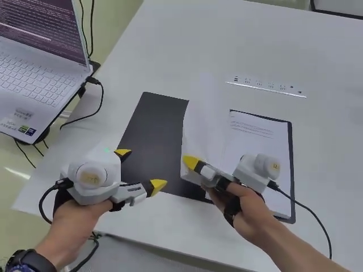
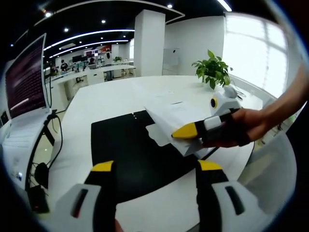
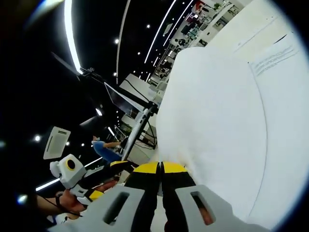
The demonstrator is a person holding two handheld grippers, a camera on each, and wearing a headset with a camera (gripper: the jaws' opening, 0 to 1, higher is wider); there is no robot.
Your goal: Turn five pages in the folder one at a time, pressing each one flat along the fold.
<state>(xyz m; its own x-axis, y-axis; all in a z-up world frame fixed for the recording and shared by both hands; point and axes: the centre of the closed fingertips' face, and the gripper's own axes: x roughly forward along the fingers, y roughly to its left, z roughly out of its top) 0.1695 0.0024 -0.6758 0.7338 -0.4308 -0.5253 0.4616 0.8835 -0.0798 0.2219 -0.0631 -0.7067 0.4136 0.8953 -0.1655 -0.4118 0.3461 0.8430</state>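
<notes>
The black folder [image 1: 152,136] lies open on the white table, its left inner cover bare [image 2: 125,145]. A printed sheet [image 1: 258,133] rests flat on its right side. One white page [image 1: 203,127] stands lifted and curved over the fold. My right gripper [image 1: 190,163] is shut on that page's lower edge; in the right gripper view the jaws [image 3: 160,167] meet with the page [image 3: 212,111] rising from them. My left gripper [image 1: 140,168] hovers open over the folder's near-left corner, holding nothing. In the left gripper view [image 2: 156,166] its jaws frame the cover and the right gripper [image 2: 186,131].
An open laptop [image 1: 34,56] with cables [image 1: 91,110] sits at the far left of the table. A white power strip [image 1: 266,86] lies beyond the folder. The table's near edge [image 1: 170,243] runs just below both hands. A potted plant [image 2: 212,70] stands far off.
</notes>
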